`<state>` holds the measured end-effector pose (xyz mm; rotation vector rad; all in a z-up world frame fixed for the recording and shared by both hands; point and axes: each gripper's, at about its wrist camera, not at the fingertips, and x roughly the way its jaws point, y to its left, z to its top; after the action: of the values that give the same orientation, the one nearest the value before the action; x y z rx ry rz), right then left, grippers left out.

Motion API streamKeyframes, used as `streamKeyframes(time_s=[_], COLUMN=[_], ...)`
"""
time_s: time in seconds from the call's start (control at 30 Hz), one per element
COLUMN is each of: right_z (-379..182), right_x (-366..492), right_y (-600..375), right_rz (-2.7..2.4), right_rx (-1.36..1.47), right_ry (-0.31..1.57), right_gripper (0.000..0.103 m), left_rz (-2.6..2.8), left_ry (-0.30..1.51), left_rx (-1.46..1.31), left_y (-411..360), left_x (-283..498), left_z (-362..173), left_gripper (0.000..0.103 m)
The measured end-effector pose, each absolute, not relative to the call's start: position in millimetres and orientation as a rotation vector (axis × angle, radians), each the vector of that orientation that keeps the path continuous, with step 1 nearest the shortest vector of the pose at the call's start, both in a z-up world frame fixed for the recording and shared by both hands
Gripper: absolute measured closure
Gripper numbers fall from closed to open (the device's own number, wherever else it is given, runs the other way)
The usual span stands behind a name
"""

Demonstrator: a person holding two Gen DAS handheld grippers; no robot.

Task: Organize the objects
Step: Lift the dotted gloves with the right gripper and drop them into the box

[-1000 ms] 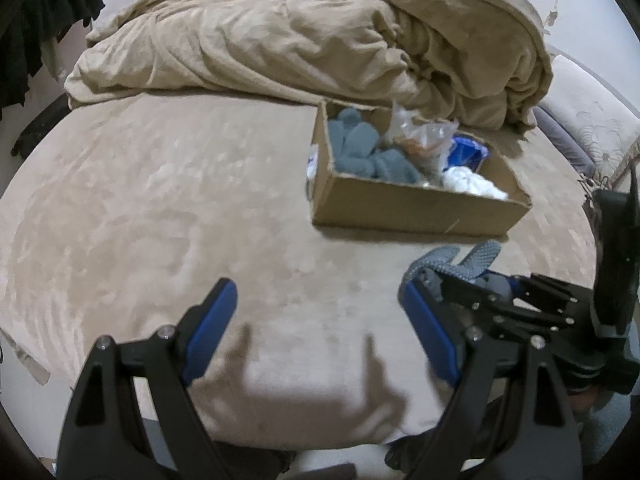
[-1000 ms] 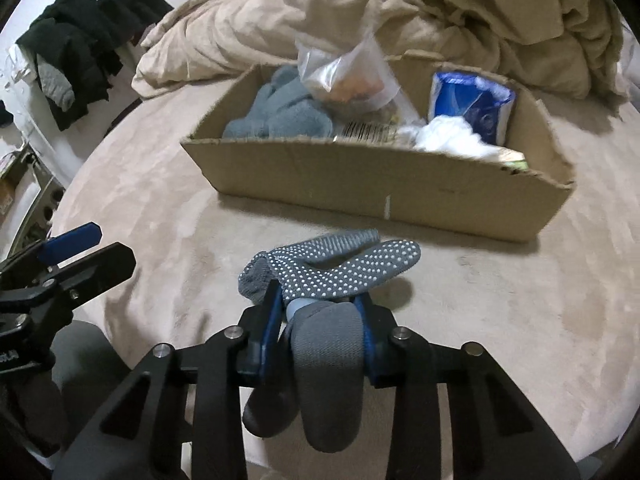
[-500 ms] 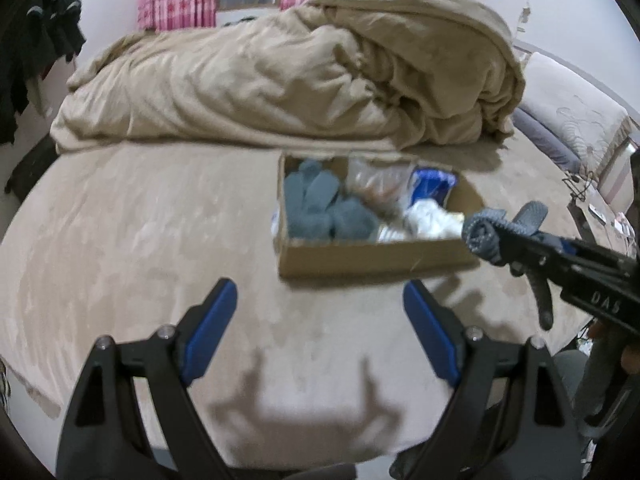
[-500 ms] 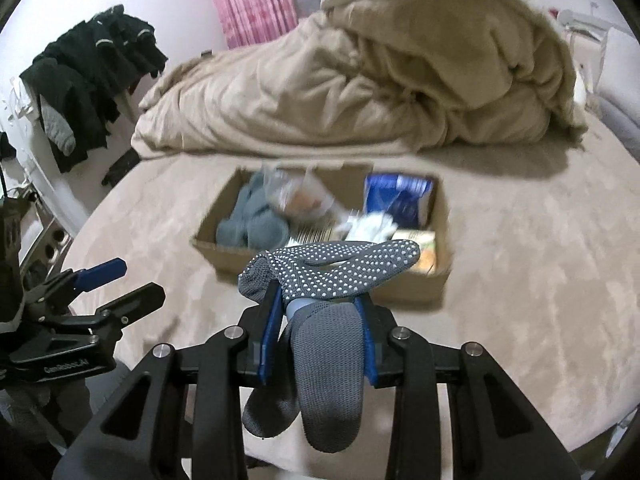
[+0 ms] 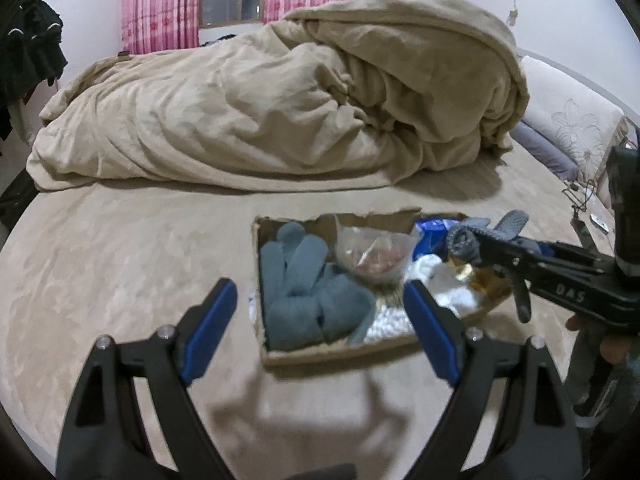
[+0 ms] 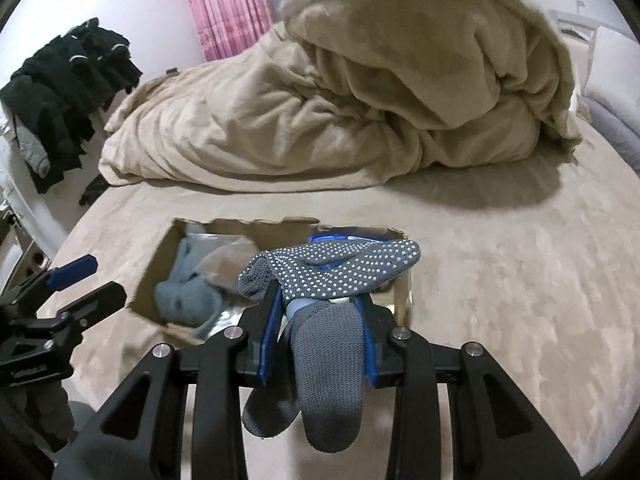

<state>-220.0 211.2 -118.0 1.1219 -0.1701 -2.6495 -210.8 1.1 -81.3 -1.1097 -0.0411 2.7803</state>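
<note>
My right gripper (image 6: pixel 320 312) is shut on grey socks with white grip dots (image 6: pixel 336 272) and holds them in the air over the right part of a shallow cardboard box (image 6: pixel 160 256). In the left wrist view the socks (image 5: pixel 476 236) hang above the box (image 5: pixel 340 350) at its right end. The box holds blue-grey gloves (image 5: pixel 304 292), a clear plastic bag (image 5: pixel 372 252), a blue packet (image 5: pixel 432 232) and white items (image 5: pixel 444 284). My left gripper (image 5: pixel 320 316) is open and empty, raised above the near side of the box.
The box lies on a beige bed (image 5: pixel 120 256). A bunched beige duvet (image 5: pixel 280 104) fills the far side. Pillows (image 5: pixel 568 132) lie at the right. Dark clothes (image 6: pixel 64 92) hang at the left. Pink curtains (image 5: pixel 160 4) hang behind.
My right gripper lifted the socks off the bed and carried them forward over the box. My left gripper rose and moved in over the box's near side.
</note>
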Motion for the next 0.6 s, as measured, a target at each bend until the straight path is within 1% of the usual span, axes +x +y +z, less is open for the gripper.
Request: streamKeyframes(time_s=[0.17, 0.33, 0.43, 0.53, 0.6], right_z=[-140, -157, -154, -147, -143], right_x=[-243, -249, -244, -236, -231], right_y=[211, 214, 216, 216, 216], right_rz=[-2.652, -2.67, -2.665, -2.674, -2.666], right_rx=[1.173, 1.204, 1.201, 1.197, 1.2], right_ry=[-0.162, -0.17, -0.179, -0.171, -0.176], right_gripper=[0.066, 0.059, 0.058, 0.051, 0.049], left_rz=[2.766, 2.758, 2.761, 2.769, 2.77], left_ry=[-0.054, -0.069, -0.071, -0.09, -0.096], left_rx=[-1.141, -1.165, -1.168, -1.16, -1.149], left_y=[7, 7, 6, 3, 2], left_x=[-227, -229, -224, -217, -208], left_z=[-96, -104, -103, -98, -92], left_gripper=[0.017, 0.017, 0.017, 0.017, 0.017])
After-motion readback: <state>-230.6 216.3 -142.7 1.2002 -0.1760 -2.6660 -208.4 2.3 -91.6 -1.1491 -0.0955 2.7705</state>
